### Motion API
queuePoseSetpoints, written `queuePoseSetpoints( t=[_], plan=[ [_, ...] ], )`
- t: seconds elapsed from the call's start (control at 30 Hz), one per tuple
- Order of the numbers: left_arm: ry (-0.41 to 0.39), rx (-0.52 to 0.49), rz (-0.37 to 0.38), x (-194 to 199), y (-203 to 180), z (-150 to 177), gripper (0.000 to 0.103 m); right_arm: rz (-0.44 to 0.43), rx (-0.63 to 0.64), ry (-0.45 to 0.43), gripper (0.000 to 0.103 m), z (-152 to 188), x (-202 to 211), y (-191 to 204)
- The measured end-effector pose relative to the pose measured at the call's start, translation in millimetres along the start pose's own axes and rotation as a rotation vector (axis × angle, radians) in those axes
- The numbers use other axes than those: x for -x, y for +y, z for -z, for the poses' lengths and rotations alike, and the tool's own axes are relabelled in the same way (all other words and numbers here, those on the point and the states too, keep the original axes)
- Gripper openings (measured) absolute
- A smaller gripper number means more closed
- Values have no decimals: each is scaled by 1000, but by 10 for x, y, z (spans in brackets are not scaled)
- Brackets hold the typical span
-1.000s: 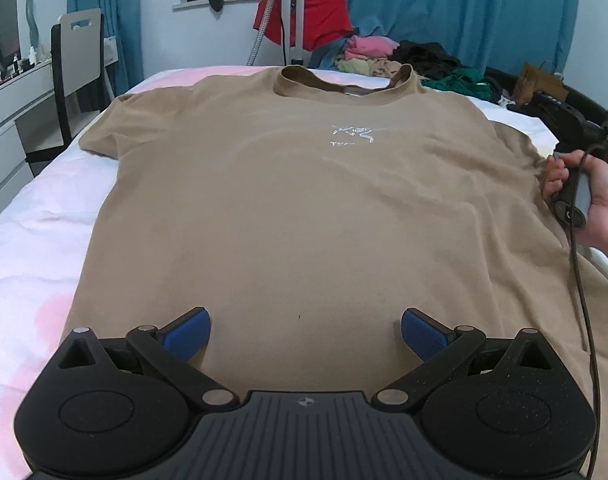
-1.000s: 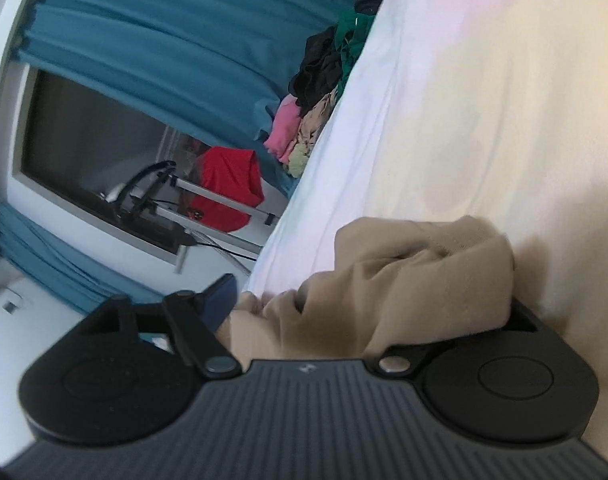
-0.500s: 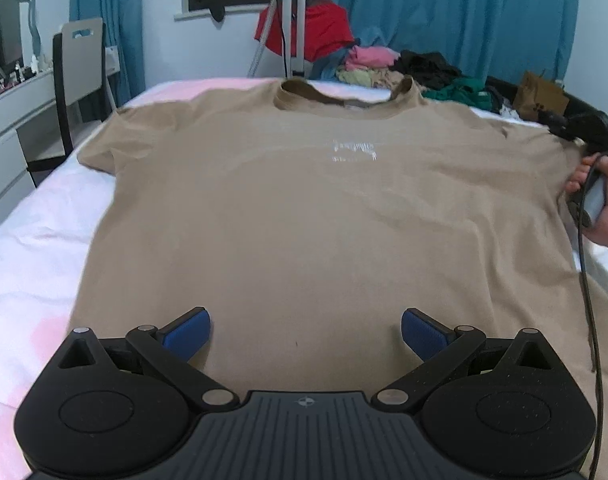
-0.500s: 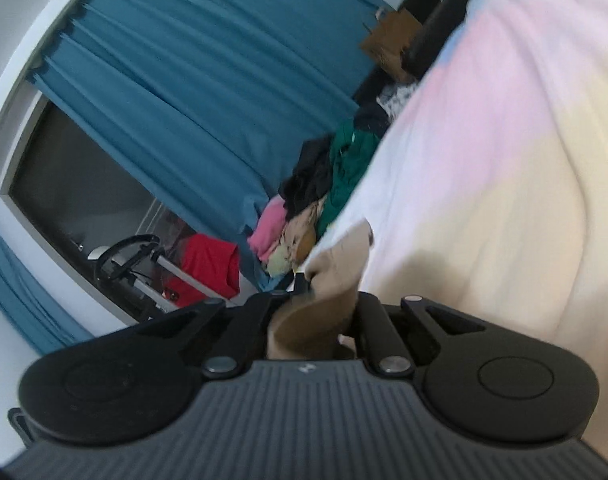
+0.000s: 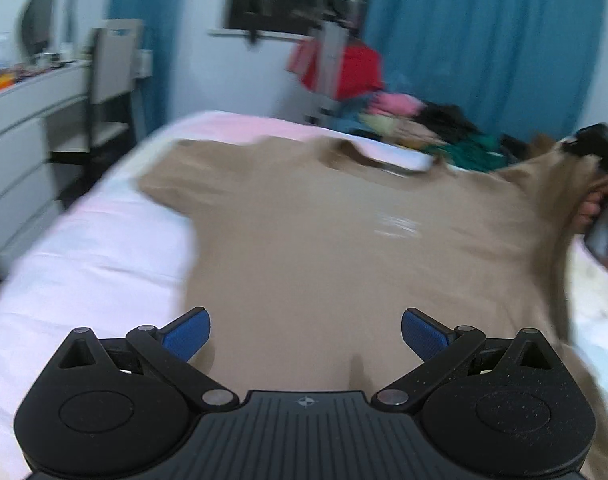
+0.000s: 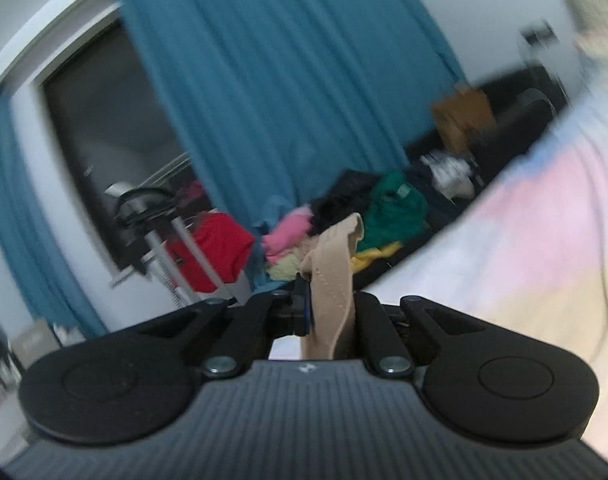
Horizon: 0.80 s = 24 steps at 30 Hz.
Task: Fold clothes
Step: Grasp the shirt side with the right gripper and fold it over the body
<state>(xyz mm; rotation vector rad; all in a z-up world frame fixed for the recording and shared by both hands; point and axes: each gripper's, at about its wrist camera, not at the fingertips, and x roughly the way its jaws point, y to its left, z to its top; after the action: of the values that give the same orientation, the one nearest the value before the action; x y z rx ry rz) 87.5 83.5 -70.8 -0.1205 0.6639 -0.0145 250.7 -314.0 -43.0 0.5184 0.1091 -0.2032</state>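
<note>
A tan T-shirt (image 5: 323,248) lies front up on the bed (image 5: 84,248), its collar at the far end. My left gripper (image 5: 305,334) hovers open over the shirt's near hem, nothing between its blue pads (image 5: 186,336). At the right edge of the left wrist view my right gripper (image 5: 583,148) holds the shirt's right sleeve lifted off the bed, a hand (image 5: 591,208) on its handle. In the right wrist view that right gripper (image 6: 329,304) is shut on a fold of the tan sleeve (image 6: 335,264), which sticks up between the jaws.
A pile of coloured clothes (image 6: 343,220) lies beyond the bed's far end, before blue curtains (image 5: 483,40). A stand with a red garment (image 5: 343,68) is at the window. White drawers (image 5: 20,132) and a chair (image 5: 112,64) stand left of the bed.
My right gripper closed on the shirt's right sleeve and rose with it, rolling upright. My left gripper lifted and shifted, still open, so the shirt looks farther and skewed.
</note>
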Motion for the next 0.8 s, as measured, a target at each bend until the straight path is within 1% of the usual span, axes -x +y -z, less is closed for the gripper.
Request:
queuePoseSetpoints(
  t=[0.07, 0.13, 0.17, 0.27, 0.3, 0.33, 0.4, 0.43, 0.5, 0.57, 0.6, 0.63, 0.67, 0.7, 0.73, 0.8],
  plan=[
    [-19, 50, -26, 53, 195, -41, 103, -44, 81, 15, 6, 130, 45, 386],
    [-34, 110, -30, 88, 382, -75, 103, -89, 165, 31, 6, 272, 87, 775],
    [-38, 140, -30, 97, 469, -86, 103, -115, 218, 51, 6, 433, 77, 982],
    [-36, 225, -30, 82, 681, -94, 103, -184, 337, 144, 7, 920, -87, 1525],
    [-31, 256, -27, 57, 749, -84, 103, -195, 365, 175, 7, 1096, -125, 1658],
    [-25, 279, -27, 33, 806, -75, 103, -194, 400, 203, 7, 1270, -174, 1770],
    [-13, 285, -38, -12, 872, -59, 103, -190, 467, 259, 7, 1615, -275, 1989],
    [-5, 277, -51, -30, 890, -46, 103, -173, 486, 289, 7, 1747, -348, 2059],
    [8, 266, -66, -86, 923, -31, 103, -152, 474, 341, 9, 1883, -462, 2117],
    [13, 260, -65, -137, 933, -16, 103, -154, 426, 393, 13, 1890, -557, 2073],
    [12, 258, -62, -154, 918, -10, 103, -155, 402, 419, 17, 1894, -605, 2052],
    [11, 254, -58, -175, 905, -5, 103, -157, 379, 442, 36, 1897, -640, 2030],
    [12, 247, -55, -204, 892, -2, 103, -173, 365, 450, 65, 1894, -599, 2011],
    [15, 241, -56, -231, 874, 1, 103, -189, 351, 455, 75, 1887, -548, 1988],
    [16, 233, -56, -247, 854, 1, 103, -212, 333, 444, 83, 1845, -435, 1944],
    [25, 234, -34, -281, 833, -3, 103, -250, 318, 442, 83, 1711, -214, 1894]
  ],
)
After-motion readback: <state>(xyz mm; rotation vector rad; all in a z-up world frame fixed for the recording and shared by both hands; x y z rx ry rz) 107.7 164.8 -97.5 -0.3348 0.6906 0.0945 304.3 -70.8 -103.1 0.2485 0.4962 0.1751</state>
